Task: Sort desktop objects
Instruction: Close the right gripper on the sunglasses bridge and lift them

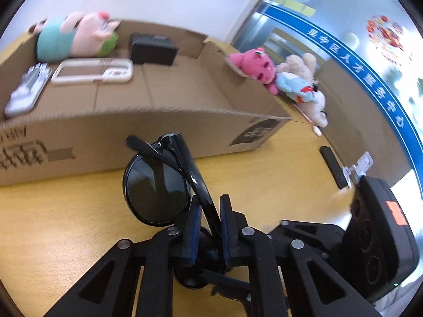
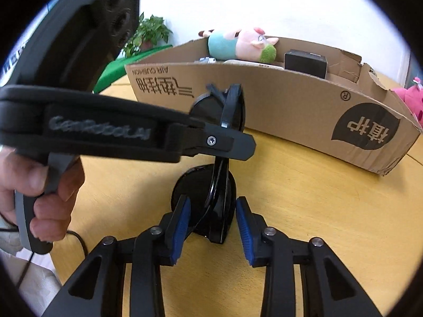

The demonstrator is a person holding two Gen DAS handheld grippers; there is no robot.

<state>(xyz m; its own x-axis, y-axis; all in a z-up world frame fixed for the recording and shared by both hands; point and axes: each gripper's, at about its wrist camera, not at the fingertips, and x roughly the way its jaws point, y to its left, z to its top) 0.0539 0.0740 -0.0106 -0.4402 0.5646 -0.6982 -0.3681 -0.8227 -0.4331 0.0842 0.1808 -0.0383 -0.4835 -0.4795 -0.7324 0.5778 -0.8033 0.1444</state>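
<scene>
Sunglasses: a pair of shiny black plastic sunglasses with round dark lenses point(image 1: 158, 185) stands on end just in front of the box, folded, one lens up high and one lens down low.

Left gripper: the black two-finger left gripper with blue pads point(image 1: 208, 227) is pinched tight on the frame of the sunglasses — the pads press on it from both sides. A bare hand point(image 2: 39, 190) grips its handle.

Right gripper: the black right gripper with blue ribbed pads point(image 2: 212, 227) has its fingers apart. The low lens sits between the pads, and I cannot tell if either pad touches it.

Box: a long, low brown cardboard box with black print on its side point(image 1: 164, 129) lies on the table with its top open. One end wall is torn.

In the box: a soft pig toy, pink with a teal shirt point(image 1: 76, 37), lies at the back. Beside it is a small black square block point(image 1: 153, 49). Nearer the front wall lie a white phone case point(image 1: 92, 71) and a flat silver thing point(image 1: 26, 89) — too blurry to name.

Past the torn end of the box: a bright pink soft toy point(image 1: 255, 66), a tan fuzzy toy point(image 1: 300, 64) and a light blue soft toy point(image 1: 296, 87) lie in a heap, touching each other.

Farther from the box: a flat black bar point(image 1: 333, 167) lies on the table.

Table: a round yellow wooden table point(image 1: 60, 216) holds it all.

Behind the box: a green leafy plant in a pot point(image 2: 149, 33) stands by the white wall.
</scene>
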